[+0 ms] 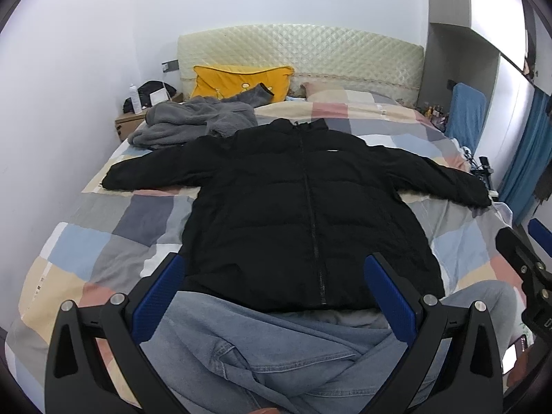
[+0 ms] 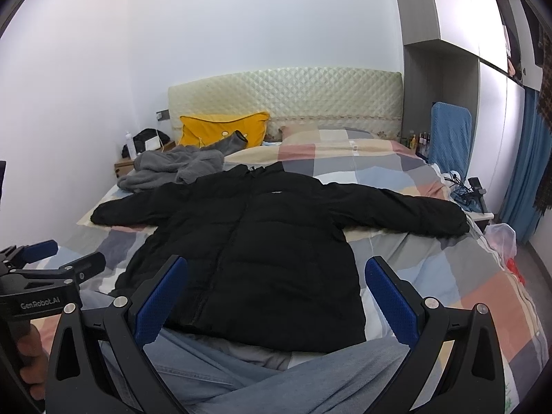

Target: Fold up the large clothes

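Observation:
A black puffer jacket point(image 1: 296, 207) lies flat and zipped on the bed, front up, both sleeves spread wide; it also shows in the right wrist view point(image 2: 262, 252). My left gripper point(image 1: 274, 269) is open and empty above the jacket's hem. My right gripper point(image 2: 276, 276) is open and empty above the hem's right part. The left gripper shows at the left edge of the right wrist view point(image 2: 55, 258). The right gripper shows at the right edge of the left wrist view point(image 1: 524, 258).
The person's legs in blue jeans point(image 1: 276, 352) lie crossed at the near edge. A grey fleece garment point(image 1: 193, 122) lies beyond the jacket's left sleeve. A yellow pillow point(image 1: 241, 81) leans on the headboard. The checked bedspread point(image 1: 103, 234) covers the bed.

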Available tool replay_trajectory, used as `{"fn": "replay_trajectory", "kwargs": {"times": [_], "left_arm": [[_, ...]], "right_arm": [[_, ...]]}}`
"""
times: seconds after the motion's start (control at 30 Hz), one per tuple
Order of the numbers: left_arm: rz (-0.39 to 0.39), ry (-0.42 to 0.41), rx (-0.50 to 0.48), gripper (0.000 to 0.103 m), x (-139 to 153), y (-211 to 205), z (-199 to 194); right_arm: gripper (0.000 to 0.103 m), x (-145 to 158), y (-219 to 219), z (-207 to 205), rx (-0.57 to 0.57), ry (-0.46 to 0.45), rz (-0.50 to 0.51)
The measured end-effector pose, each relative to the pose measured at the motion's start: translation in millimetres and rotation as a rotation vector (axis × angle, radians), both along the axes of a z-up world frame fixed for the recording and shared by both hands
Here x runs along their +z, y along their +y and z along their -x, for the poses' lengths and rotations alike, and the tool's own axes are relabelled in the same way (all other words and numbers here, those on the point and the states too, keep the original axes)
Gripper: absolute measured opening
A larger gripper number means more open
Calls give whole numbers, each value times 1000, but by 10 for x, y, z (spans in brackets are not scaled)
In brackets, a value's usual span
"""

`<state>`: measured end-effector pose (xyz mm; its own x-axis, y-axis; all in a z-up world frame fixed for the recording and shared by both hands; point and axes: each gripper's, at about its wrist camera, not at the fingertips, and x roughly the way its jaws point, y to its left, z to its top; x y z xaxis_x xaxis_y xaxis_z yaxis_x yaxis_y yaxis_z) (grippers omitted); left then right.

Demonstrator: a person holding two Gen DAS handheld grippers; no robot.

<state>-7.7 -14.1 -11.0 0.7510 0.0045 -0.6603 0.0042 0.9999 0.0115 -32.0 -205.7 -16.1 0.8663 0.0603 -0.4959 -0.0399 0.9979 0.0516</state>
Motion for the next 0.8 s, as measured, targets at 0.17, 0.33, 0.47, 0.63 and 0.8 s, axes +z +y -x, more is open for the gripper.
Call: {"fn": "replay_trajectory", "kwargs": {"times": [0.17, 0.33, 0.47, 0.63, 0.8], "left_arm": [[24, 5, 2, 103, 30, 37, -61], [12, -2, -1, 103, 49, 14, -71], [22, 3, -7, 103, 51, 17, -81], [30, 9, -9, 103, 43, 30, -68], [35, 12, -10, 103, 39, 35, -58]], "right_arm": [[103, -24, 2, -5, -2, 8, 4], [103, -25, 3, -13, -1, 8, 1], [103, -33, 6, -3, -2, 11, 3], [103, -34, 0, -7, -3, 9, 5], [103, -31, -5, -16, 0, 9, 5]]}}
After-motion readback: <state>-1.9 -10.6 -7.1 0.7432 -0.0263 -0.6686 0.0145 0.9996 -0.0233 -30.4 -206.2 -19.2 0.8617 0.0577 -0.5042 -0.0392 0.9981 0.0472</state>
